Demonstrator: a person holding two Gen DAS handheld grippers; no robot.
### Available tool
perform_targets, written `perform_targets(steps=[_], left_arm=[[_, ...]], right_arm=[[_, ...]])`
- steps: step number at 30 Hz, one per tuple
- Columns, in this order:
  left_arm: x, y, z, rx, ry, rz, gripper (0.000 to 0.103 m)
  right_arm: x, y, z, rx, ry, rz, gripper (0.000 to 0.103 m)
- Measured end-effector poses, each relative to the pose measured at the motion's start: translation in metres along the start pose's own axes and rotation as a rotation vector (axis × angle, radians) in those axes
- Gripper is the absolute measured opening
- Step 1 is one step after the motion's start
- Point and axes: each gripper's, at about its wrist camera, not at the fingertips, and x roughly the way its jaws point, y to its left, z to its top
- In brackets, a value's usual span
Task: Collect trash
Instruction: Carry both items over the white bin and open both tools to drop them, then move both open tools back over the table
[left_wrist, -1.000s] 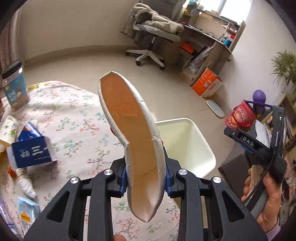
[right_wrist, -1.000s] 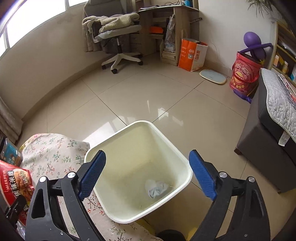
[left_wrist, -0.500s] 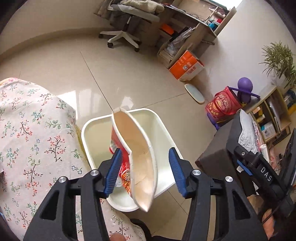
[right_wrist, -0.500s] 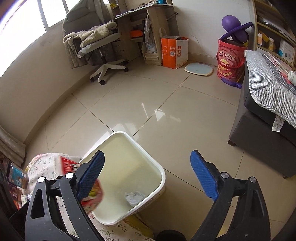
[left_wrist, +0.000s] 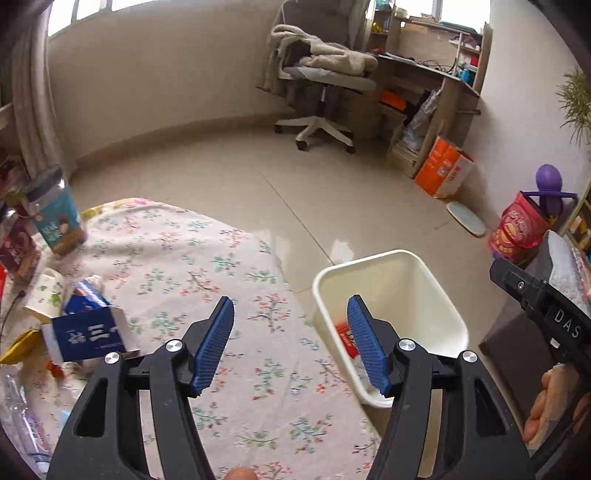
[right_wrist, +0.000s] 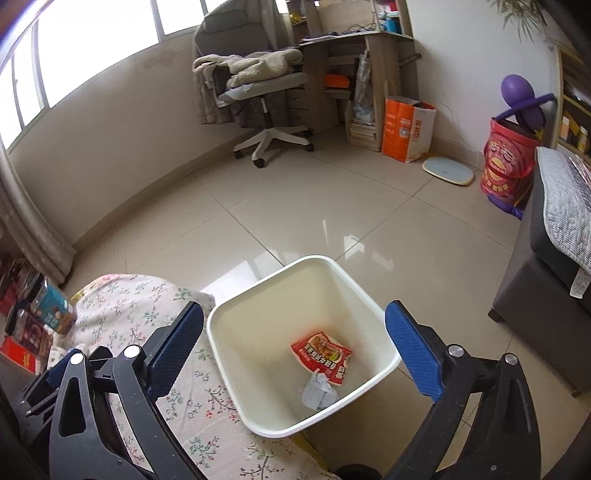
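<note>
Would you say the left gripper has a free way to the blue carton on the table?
Probably yes: the left gripper holds nothing, its jaws opening, and the blue carton lies uncovered on the floral tablecloth.

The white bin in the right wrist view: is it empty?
No, the white bin holds a red food packet and a crumpled grey scrap at its bottom.

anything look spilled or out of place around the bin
Nothing is spilled: the red wrapper and a crumpled grey scrap lie inside the white bin. Clutter remains on the floral cloth, including a blue carton on its side.
</note>
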Motion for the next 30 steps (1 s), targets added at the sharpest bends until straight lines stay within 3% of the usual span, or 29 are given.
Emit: perform_targets(steps=[11, 17, 30], left_arm=[[-0.046, 0.081, -0.019, -0.079, -0.066, 0.173, 0.078], [-0.058, 0.117, -0.036, -0.127, -0.078, 0.246, 0.078], [-0.071, 0.192, -0.067, -0.26, 0.011, 0.369, 0.081]], right_arm=[[-0.016, 0.091, -0.025, -0.2, -0.046, 0.086, 0.096], [-0.015, 0.126, -0.039, -0.277, -0.043, 0.112, 0.096], [-0.002, 0.208, -0.079, -0.415, 0.052, 0.207, 0.096]])
